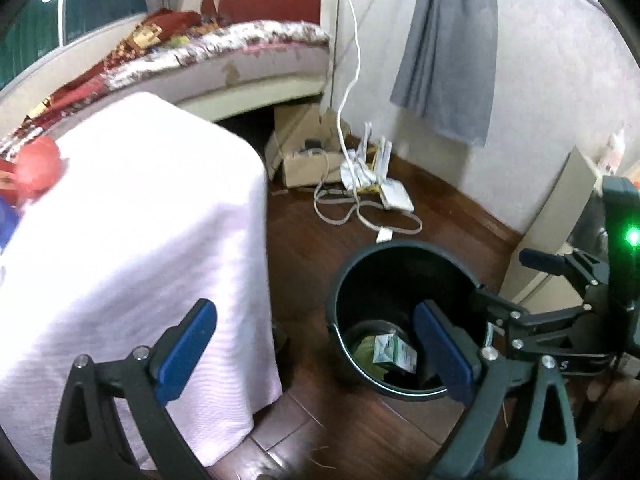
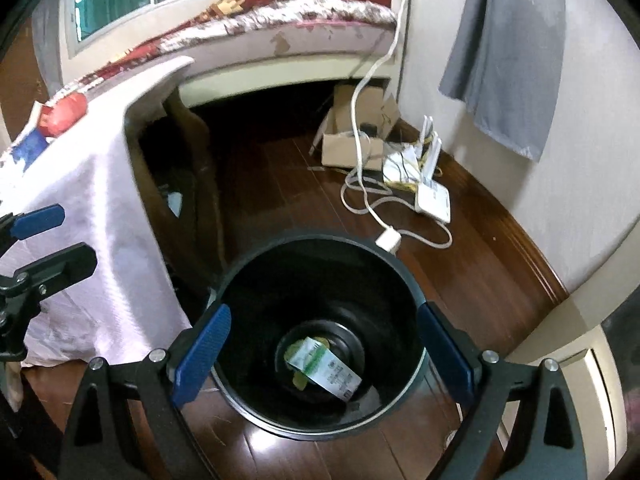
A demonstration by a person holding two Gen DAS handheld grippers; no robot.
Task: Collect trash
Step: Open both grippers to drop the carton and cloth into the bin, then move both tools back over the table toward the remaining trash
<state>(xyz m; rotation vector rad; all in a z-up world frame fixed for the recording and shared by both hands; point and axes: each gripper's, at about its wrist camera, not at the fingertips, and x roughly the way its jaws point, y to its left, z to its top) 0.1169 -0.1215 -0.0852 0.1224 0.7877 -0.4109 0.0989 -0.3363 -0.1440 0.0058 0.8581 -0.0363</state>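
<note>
A dark bucket (image 2: 320, 344) stands on the wooden floor beside the cloth-draped counter (image 1: 132, 220), directly below the right tongs (image 2: 322, 354), with a green-and-white carton (image 2: 326, 368) lying slantwise on its bottom. Both the right tongs and the left tongs (image 1: 316, 352) gape wide and empty; the left hang nearer the counter.

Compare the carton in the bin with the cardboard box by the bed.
The carton is white with green print; the cardboard box is plain brown. The carton lies on its side at the bottom of the dark bin; the cardboard box sits on the wood floor, flaps open, under a white cable. The carton looks smaller. No gripper holds either.
</note>
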